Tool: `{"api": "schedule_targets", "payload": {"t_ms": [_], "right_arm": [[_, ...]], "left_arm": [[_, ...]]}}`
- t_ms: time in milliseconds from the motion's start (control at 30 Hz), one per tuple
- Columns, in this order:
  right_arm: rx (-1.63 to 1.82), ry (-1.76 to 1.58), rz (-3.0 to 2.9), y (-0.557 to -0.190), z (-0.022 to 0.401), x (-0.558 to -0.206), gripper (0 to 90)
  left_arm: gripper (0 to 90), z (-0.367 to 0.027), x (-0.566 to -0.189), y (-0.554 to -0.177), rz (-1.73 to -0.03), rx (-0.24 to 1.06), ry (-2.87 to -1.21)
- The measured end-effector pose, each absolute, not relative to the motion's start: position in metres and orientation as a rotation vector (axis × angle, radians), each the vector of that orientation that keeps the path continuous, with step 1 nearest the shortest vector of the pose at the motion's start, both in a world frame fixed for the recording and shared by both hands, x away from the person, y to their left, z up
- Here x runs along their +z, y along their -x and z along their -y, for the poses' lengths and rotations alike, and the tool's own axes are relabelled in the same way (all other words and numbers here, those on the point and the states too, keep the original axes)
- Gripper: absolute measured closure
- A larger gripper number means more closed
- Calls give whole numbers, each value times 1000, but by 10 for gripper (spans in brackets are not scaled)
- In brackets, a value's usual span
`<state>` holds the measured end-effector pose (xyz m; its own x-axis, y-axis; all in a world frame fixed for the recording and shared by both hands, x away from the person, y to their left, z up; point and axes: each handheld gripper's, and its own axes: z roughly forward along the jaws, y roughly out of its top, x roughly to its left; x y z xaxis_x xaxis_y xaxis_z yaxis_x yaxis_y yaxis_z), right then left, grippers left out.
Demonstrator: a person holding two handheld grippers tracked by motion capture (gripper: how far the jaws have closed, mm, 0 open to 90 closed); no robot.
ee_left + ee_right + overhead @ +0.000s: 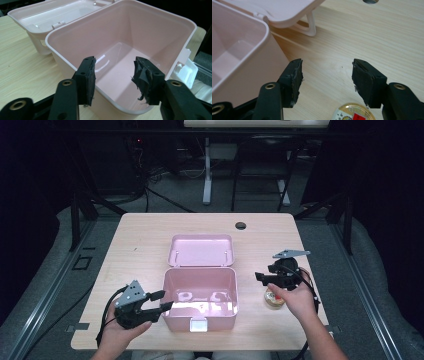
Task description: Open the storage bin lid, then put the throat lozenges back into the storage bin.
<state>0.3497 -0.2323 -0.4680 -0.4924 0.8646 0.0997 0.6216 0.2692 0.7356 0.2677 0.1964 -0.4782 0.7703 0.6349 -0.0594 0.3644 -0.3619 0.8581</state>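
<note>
Waiting beside the open pink box [200,292], both grippers, left [161,301] and right [261,278], were unclenched; a round tin [274,299], maybe, lay under the right one, ready to grab.

Left gripper [113,80] agape at pink box [160,32] rim

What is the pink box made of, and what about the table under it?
The pink box looks like smooth, glossy plastic: light glints off its inside floor and its walls are thin and moulded. The table looks like pale wood or a wood-look laminate, with fine grain lines and a matte surface; which one is hard to tell.
</note>
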Motion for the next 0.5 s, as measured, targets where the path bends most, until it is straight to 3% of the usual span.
{"api": "schedule_targets", "payload": {"t_ms": [500], "right_arm": [[773,-1349,-2344,-358,241,-472,344]], "left_arm": [[485,-198,-470,-266,-749,303,-2002]]}}
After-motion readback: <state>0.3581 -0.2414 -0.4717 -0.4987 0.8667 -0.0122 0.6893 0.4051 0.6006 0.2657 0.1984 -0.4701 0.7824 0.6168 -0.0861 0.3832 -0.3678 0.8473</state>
